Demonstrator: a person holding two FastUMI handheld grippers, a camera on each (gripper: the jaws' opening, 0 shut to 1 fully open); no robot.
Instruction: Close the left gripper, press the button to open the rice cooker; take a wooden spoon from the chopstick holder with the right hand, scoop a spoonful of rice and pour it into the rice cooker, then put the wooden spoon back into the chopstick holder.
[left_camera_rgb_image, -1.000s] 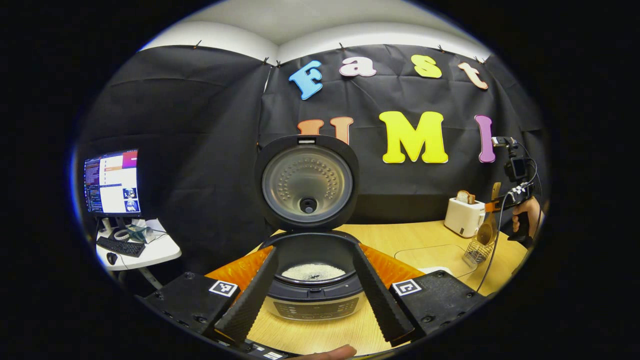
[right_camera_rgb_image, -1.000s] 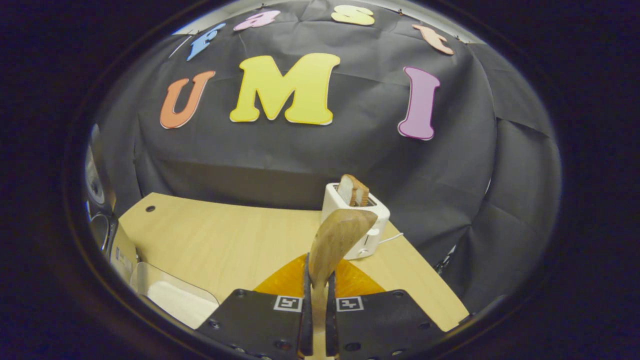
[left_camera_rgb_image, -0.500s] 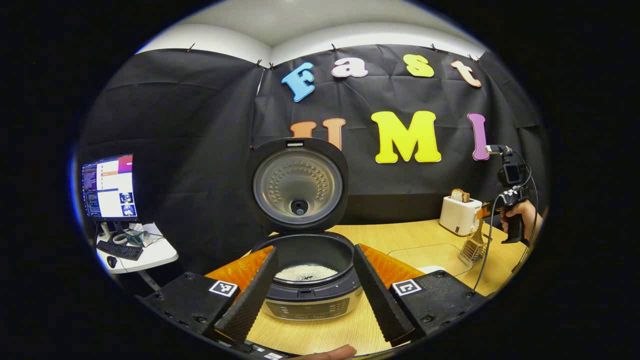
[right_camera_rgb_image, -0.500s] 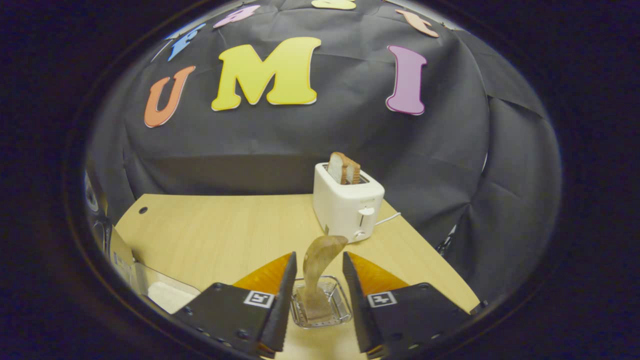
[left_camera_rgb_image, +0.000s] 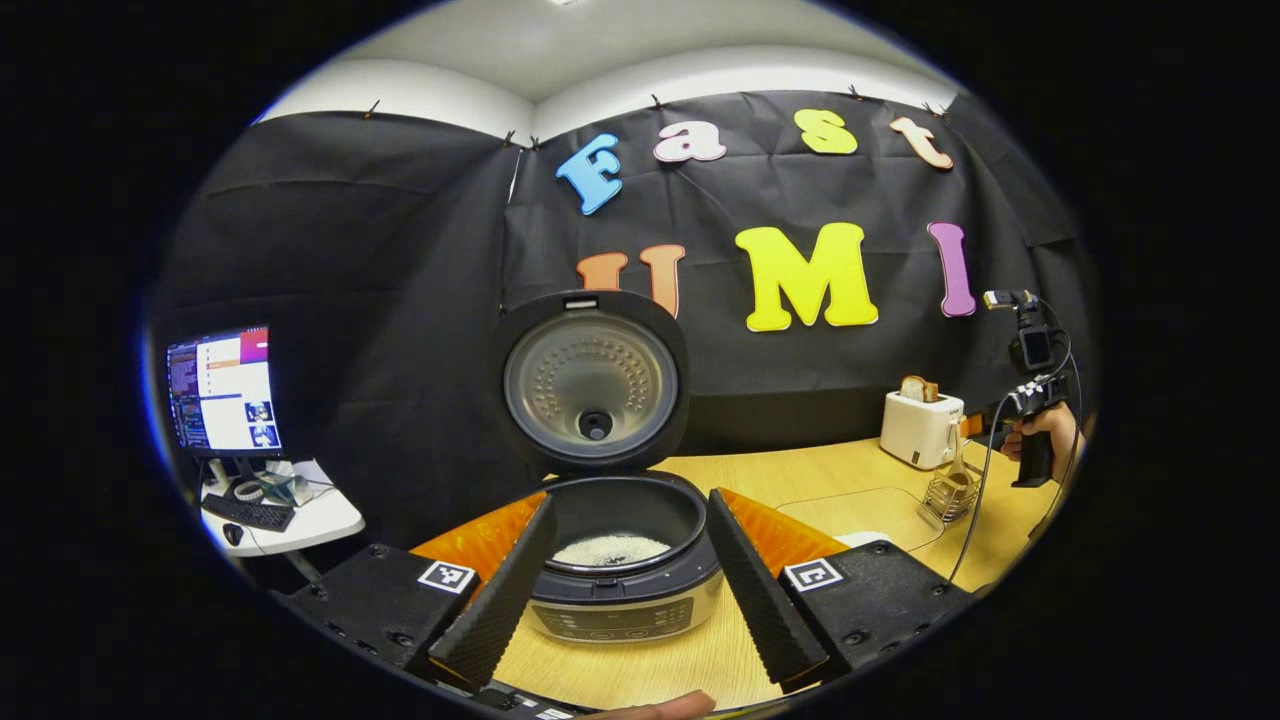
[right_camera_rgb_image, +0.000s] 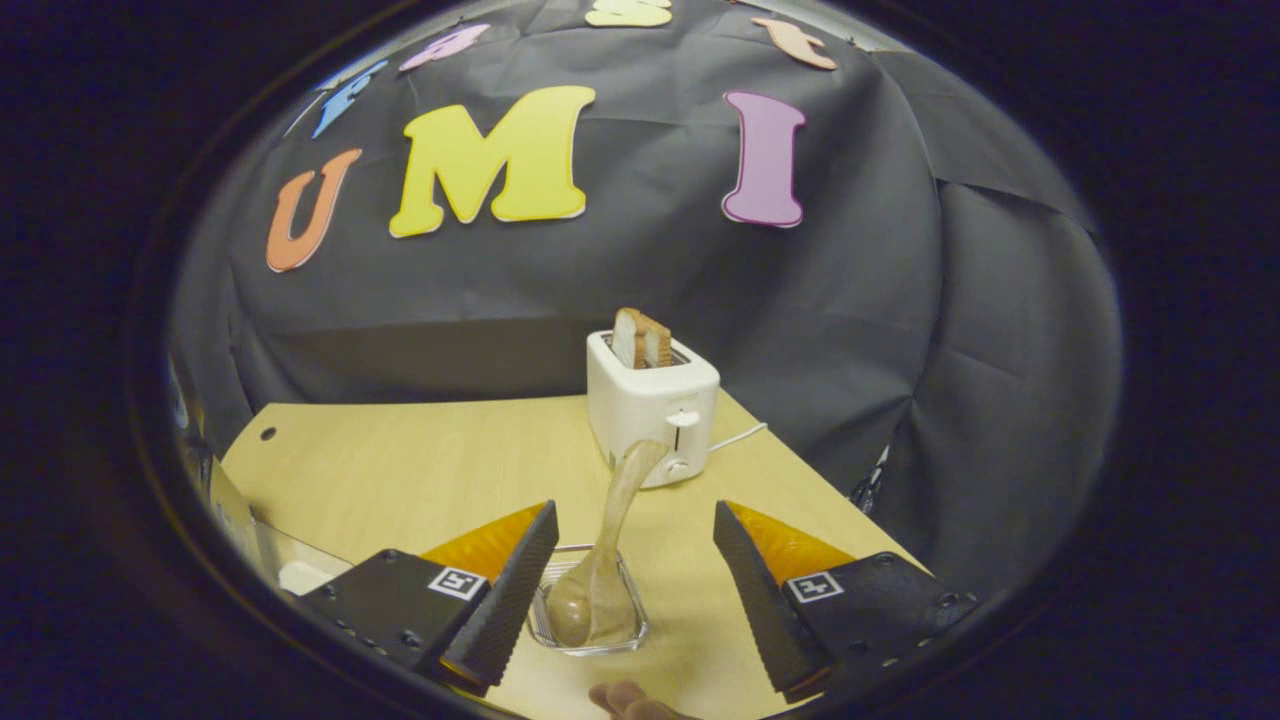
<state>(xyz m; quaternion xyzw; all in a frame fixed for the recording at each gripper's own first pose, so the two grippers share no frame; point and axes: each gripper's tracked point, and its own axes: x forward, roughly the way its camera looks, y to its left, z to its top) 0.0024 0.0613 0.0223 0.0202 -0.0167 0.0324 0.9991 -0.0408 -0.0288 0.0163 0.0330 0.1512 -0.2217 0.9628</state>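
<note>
Wooden spoon (right_camera_rgb_image: 607, 545) upright, bowl down, in chopstick holder (right_camera_rgb_image: 632, 630)

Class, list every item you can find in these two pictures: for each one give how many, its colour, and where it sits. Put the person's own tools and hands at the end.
rice cooker: 1, dark with silver front, near edge of table, lid up, white rice inside
wooden spoon: 1, light brown, standing in the chopstick holder
chopstick holder: 1, wire mesh, on the table in front of the toaster
toaster: 1, white, back of table
bread: 2 slices, brown crust, in the toaster slots
table: 1, pale wood
monitor: 1, lit, on a side desk at far left
keyboard: 1, black, below the monitor
left gripper: 1, open, either side of the cooker
right gripper: 1, open, fingers apart beside the holder
hand: 1, holding the right gripper's handle
</note>
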